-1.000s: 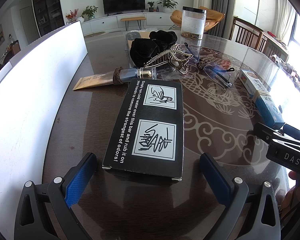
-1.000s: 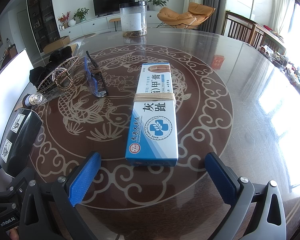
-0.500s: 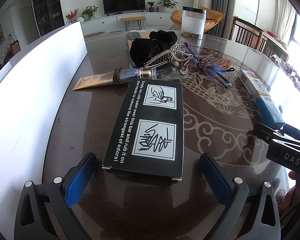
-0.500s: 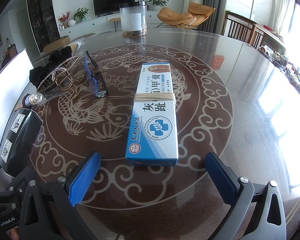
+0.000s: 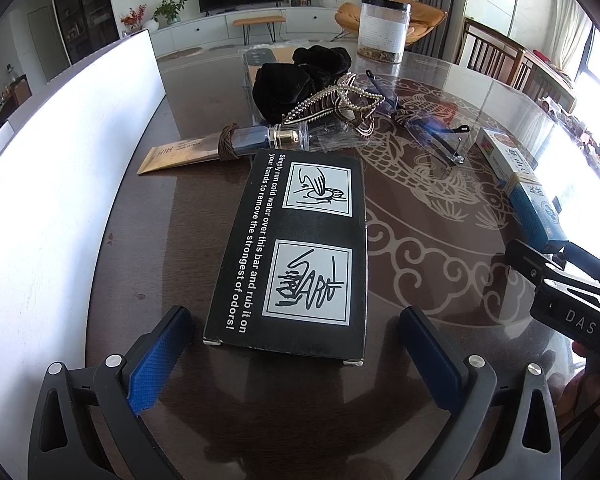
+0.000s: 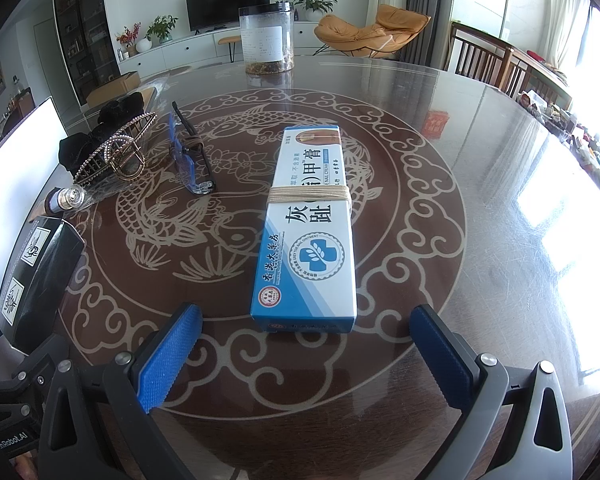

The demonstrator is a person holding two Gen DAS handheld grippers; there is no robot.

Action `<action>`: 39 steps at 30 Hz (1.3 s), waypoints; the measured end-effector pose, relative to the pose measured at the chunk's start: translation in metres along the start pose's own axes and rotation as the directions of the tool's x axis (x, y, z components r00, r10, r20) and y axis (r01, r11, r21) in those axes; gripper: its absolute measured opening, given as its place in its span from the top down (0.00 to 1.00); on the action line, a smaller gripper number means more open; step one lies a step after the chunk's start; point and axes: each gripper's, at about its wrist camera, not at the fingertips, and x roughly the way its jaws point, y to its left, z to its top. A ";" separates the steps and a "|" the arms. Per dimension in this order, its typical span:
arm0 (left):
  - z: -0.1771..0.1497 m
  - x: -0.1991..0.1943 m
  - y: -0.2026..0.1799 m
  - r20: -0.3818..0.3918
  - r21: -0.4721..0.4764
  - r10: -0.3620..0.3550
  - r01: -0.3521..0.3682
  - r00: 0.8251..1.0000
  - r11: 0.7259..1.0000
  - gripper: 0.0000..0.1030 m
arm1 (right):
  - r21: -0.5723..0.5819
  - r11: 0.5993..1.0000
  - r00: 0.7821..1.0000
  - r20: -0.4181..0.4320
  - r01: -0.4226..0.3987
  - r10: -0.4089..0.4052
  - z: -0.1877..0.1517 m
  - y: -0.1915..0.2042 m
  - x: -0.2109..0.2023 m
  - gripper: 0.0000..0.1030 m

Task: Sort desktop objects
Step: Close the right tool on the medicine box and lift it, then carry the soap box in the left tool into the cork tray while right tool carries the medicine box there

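Seen from the left wrist camera, the left gripper point(image 5: 292, 364) hovered low over the glass-topped desk point(image 5: 440, 248) with its jaws spread wide, the black box point(image 5: 296, 248) printed with hand-washing pictures lying flat just ahead and centred between the blue pads point(image 5: 160, 360), neither pad touching it. Farther ahead of that gripper lay a gold-capped bottle point(image 5: 268, 138), a beaded hair clip point(image 5: 336, 106) against a black furry item point(image 5: 296, 76), and folded glasses point(image 5: 432, 132) ahead to its right; a white board point(image 5: 40, 184) ran along its left. A clean pick here appeared to call for sliding forward until the pads flanked the box's long sides, then closing squarely, since the box looked only a little narrower than the opening and a skewed approach could nudge it toward the bottle. Seen from the right wrist camera, the right gripper point(image 6: 304, 364) was likewise spread wide and empty, with the blue-and-white ointment box point(image 6: 306, 232), bound by a band of cord, lying flat directly ahead, its near end short of the pads point(image 6: 168, 356). The glasses and hair clip sat ahead to that gripper's left, a clear jar point(image 6: 266, 40) far ahead. Advancing straight along the carton's length and gripping behind the cord band looked the surer hold on the slick glass.
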 end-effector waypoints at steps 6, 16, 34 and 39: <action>0.029 0.009 -0.003 -0.116 0.045 0.017 -0.012 0.993 0.999 0.00 | 0.000 1.000 1.000 0.000 0.000 0.000 0.000 -0.001 0.000 0.00; 0.035 -0.007 -0.003 -0.087 0.012 -0.002 0.003 0.996 1.000 0.44 | 0.148 0.962 0.973 0.012 -0.229 0.230 0.015 -0.037 -0.008 0.00; -0.002 -0.023 0.002 -0.054 0.031 -0.012 0.013 0.998 0.999 0.44 | -0.162 0.979 0.962 -0.262 -0.122 0.077 0.070 0.004 0.037 0.29; -0.004 -0.027 0.000 -0.043 0.011 -0.023 0.023 0.999 1.000 0.44 | -0.069 0.985 0.963 -0.232 -0.159 0.139 0.067 -0.015 0.029 0.57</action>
